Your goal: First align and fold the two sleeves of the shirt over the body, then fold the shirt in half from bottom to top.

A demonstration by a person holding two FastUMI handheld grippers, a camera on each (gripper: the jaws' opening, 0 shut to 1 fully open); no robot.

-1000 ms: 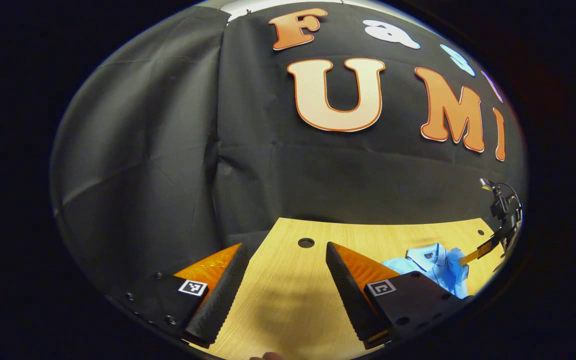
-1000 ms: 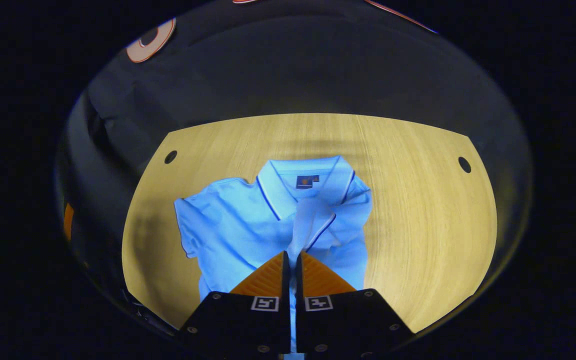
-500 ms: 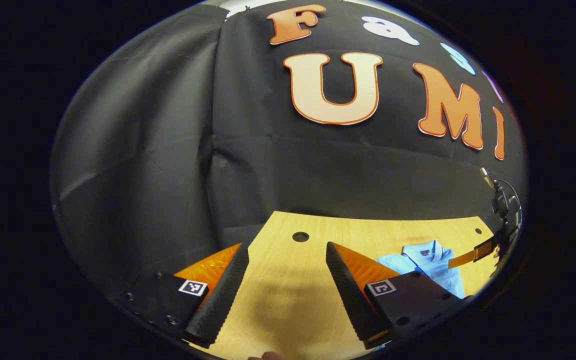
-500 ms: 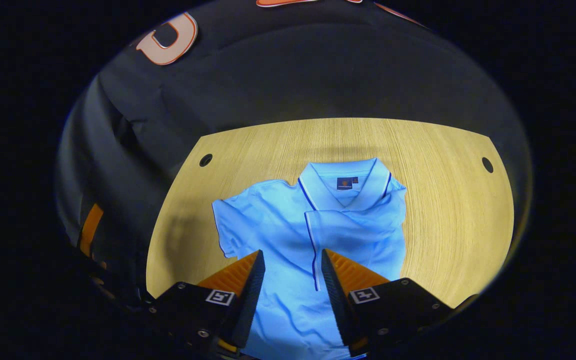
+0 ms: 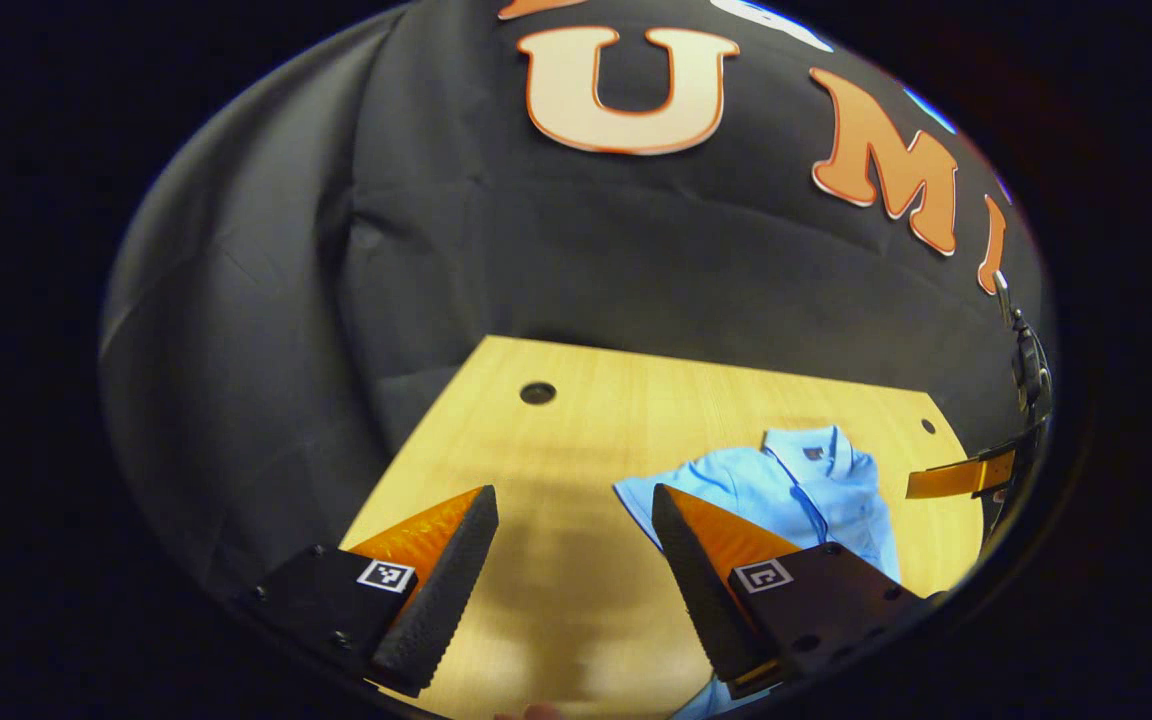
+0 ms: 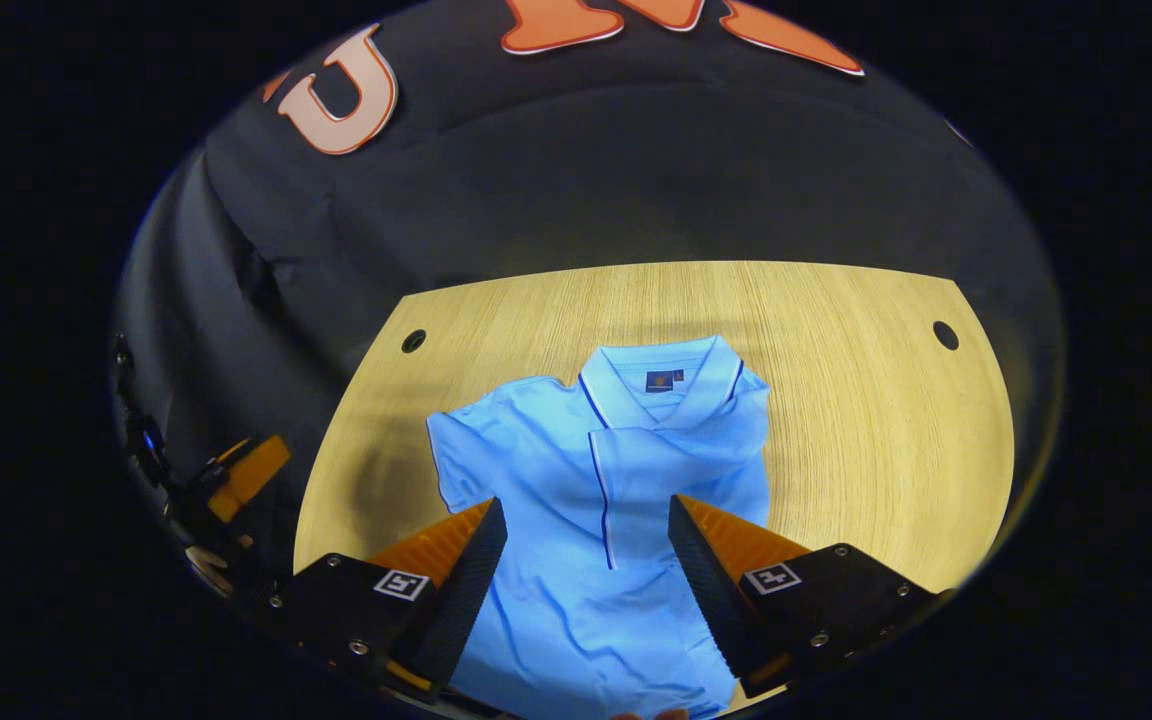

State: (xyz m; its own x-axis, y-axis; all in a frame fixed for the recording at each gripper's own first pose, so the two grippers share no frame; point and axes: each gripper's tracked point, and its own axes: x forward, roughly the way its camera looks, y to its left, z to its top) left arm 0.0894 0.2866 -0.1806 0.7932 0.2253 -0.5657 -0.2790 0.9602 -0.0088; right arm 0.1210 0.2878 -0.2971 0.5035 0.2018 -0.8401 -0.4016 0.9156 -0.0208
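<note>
Starting at the left, the left claw (image 5: 574,540) hangs with its two fingers spread wide apart and nothing between them, over bare boards of the pale wooden worktop (image 5: 576,430), whose round cable hole (image 5: 537,393) sits near the far left corner. Past the claw's right finger in the left gripper view lies the light blue short-sleeved polo shirt with dark blue piping (image 5: 796,490), and beyond that, at the view's right edge, the other claw's finger juts in above the worktop. In the right gripper view the left claw appears at the far left edge, off the worktop's side and well apart from the shirt (image 6: 616,500). The shirt lies flat in the middle of the worktop (image 6: 866,400), collar toward the black cloth booth wall (image 6: 576,180) and hem toward the camera. Its left sleeve (image 6: 461,450) is spread out to the side on the wood, while the right sleeve (image 6: 681,455) lies folded across the chest, its piped cuff edge running down the front just below the collar. Nearest the camera, the right claw (image 6: 586,540) is held over the lower body of the shirt with both fingers parted wide, gripping nothing; whether the tips touch the fabric cannot be told. A second round hole (image 6: 945,335) marks the worktop's far right corner.
</note>
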